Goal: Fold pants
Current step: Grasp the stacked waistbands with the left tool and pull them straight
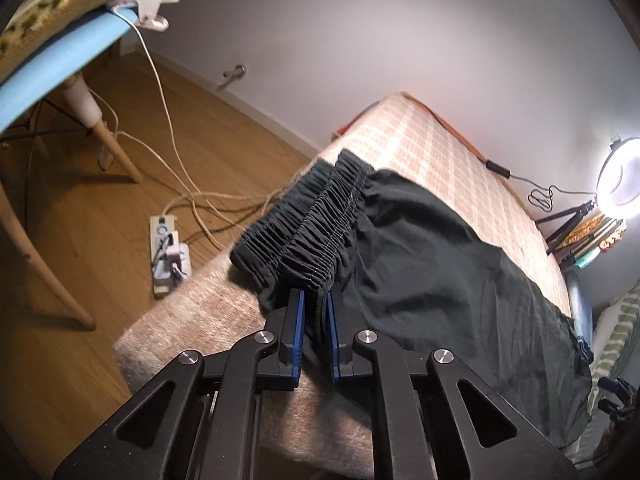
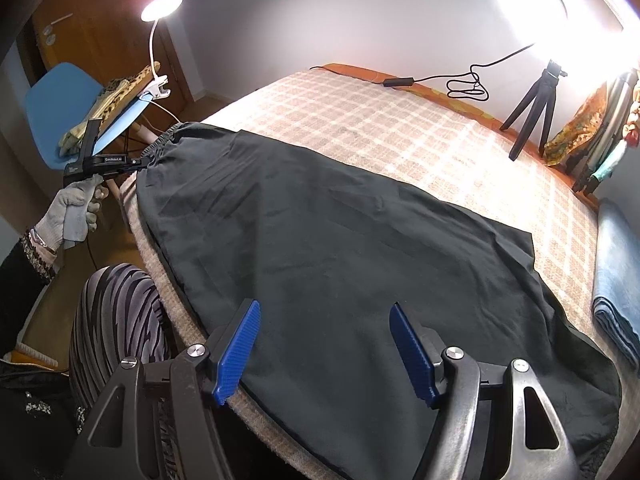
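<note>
One pair of black pants (image 2: 340, 240) lies flat — waistband (image 1: 304, 220) bunched.

The pants (image 2: 328, 232) lie spread across the near part of the bed (image 2: 400, 120), waistband (image 1: 308, 220) at the left corner, legs reaching right. The left gripper (image 1: 315, 304) sits at the near end of the waistband, with fabric between its fingers (image 1: 296, 312). The right gripper (image 2: 324, 344) hangs over the pants at the bed's near edge. A chair (image 2: 60, 96) stands left of the bed, a power strip (image 1: 166, 248) on the floor (image 1: 100, 220) beside it. A tripod (image 2: 532, 112) stands at the far right, folded cloth (image 2: 616, 280) to the right.
</note>
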### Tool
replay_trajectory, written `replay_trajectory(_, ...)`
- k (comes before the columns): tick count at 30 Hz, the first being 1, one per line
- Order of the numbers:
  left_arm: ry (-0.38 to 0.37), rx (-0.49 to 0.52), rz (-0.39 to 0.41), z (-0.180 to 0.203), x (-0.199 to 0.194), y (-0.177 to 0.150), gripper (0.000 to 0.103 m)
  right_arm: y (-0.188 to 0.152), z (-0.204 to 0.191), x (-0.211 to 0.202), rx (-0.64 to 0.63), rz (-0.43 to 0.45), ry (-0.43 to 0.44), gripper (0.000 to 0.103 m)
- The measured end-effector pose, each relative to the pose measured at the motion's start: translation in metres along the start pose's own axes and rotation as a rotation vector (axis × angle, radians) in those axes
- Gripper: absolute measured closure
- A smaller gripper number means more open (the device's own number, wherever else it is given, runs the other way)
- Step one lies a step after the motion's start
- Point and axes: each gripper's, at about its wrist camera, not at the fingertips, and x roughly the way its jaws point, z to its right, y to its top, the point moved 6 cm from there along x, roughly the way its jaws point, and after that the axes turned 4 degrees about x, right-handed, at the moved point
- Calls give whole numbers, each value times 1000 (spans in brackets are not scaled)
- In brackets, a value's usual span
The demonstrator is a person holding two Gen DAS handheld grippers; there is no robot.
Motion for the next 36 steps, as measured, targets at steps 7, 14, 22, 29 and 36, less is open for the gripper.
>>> replay_trajectory(7, -4, -23, -34, -12, 2, -5, 92, 0, 3, 2, -3, -5, -13, 33)
replay_trajectory(14, -7, -133, 2, -27, -1, 4, 59, 3, -3, 0, -25, -2, -9, 33)
replay_trajectory(22, -7, -158, -8, -29, 20, 12, 59, 6, -5, -2, -26, 7, -9, 33)
replay_trajectory(29, 16, -180, 67, -27, 9, 12, 81, 7, -1, 0, -13, 8, -16, 33)
replay_trajectory(36, 78, -64, 141, -7, -3, 20, 86, 14, -4, 0, -2, 19, 2, 33)
